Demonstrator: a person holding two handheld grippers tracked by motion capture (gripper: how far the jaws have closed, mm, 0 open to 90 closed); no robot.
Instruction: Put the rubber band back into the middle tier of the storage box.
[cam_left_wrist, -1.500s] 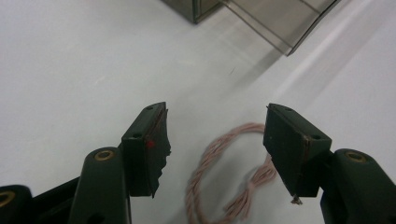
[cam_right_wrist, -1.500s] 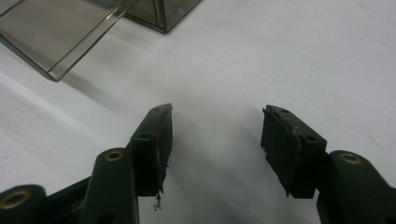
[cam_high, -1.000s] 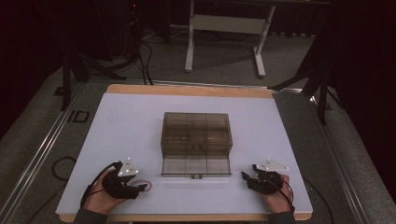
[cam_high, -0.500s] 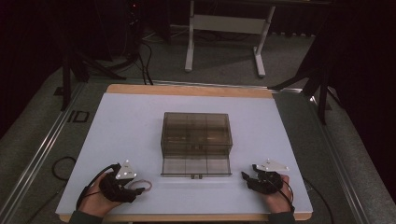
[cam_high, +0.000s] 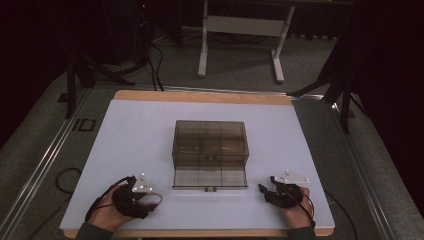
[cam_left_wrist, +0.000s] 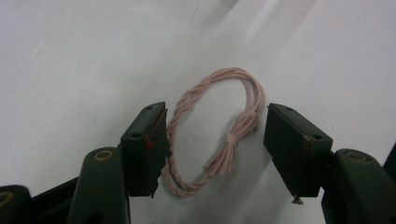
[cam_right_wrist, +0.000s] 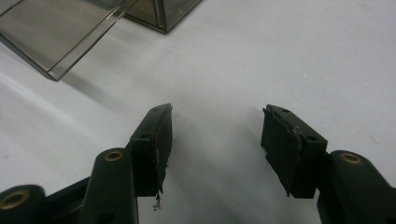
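Note:
A pink loop of twisted cord (cam_left_wrist: 233, 135) lies flat on the white table (cam_high: 150, 135). My left gripper (cam_left_wrist: 217, 114) stands open astride it, one pad at each side; its left pad (cam_left_wrist: 156, 135) just meets the cord. In the high view that gripper (cam_high: 149, 200) is at the front left with the loop (cam_high: 157, 198) at its tip. My right gripper (cam_right_wrist: 215, 112) is open with bare table between its pads. It sits at the front right (cam_high: 264, 192) in the high view.
A smoky clear box (cam_high: 210, 142) with dividers stands mid-table, its lid (cam_high: 210, 177) folded down flat toward the front edge. A corner of that lid (cam_right_wrist: 60, 32) shows in the right gripper view. A table frame (cam_high: 240, 30) stands on the floor beyond.
My left hand has shifted slightly toward the table's front edge. The right hand and the box have kept still.

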